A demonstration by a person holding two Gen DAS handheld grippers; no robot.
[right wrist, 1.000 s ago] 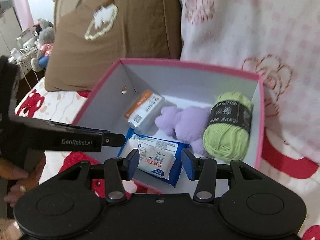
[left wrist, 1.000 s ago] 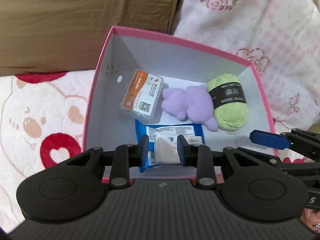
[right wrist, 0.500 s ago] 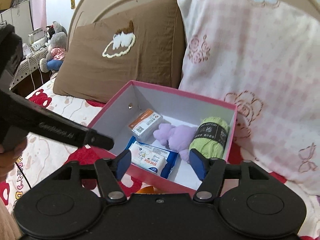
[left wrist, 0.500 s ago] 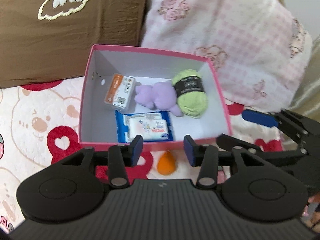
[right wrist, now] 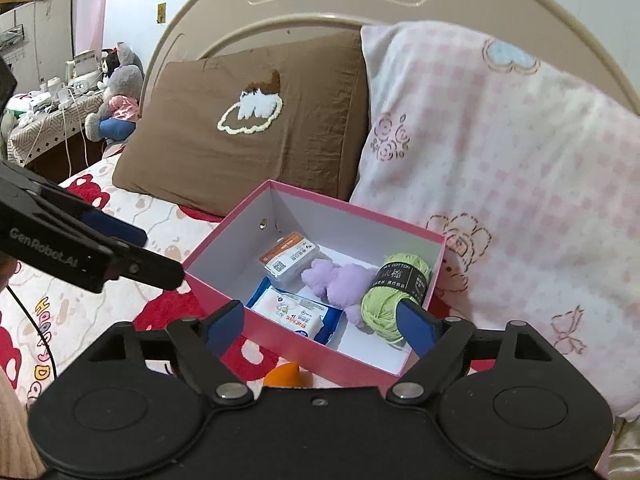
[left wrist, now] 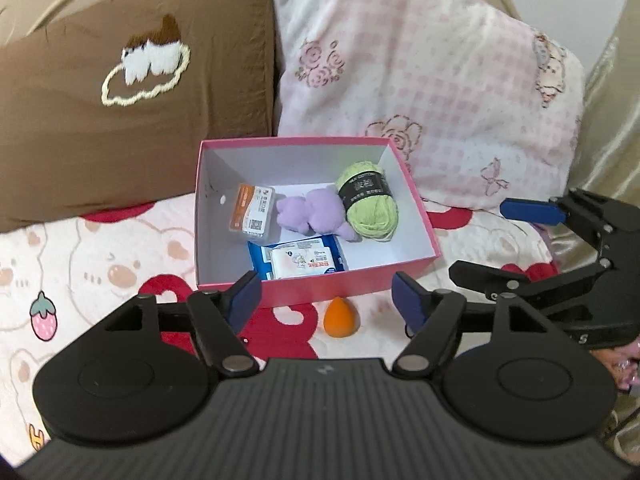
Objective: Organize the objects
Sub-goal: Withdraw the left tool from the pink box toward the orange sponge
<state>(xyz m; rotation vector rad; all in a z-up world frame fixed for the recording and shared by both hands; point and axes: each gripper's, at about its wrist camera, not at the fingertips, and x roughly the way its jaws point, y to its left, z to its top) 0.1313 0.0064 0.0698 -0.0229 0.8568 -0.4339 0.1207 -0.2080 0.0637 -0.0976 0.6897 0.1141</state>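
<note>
Bed sheet (left wrist: 100,256) under me carries the pink box (left wrist: 320,286), wet wipes pack (left wrist: 302,258) inside at its six o'clock. Both my left jaws (left wrist: 326,300) and right jaws (right wrist: 318,326) have just been opening, wide, nothing between them.

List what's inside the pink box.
In the box: wipes pack, orange-labelled case, purple plush, green yarn. Anything beneath them is hidden.

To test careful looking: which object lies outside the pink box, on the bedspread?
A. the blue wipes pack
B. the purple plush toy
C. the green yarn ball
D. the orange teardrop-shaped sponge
D: the orange teardrop-shaped sponge sits on the bedspread in front of the pink box, while the other three lie inside it.
</note>
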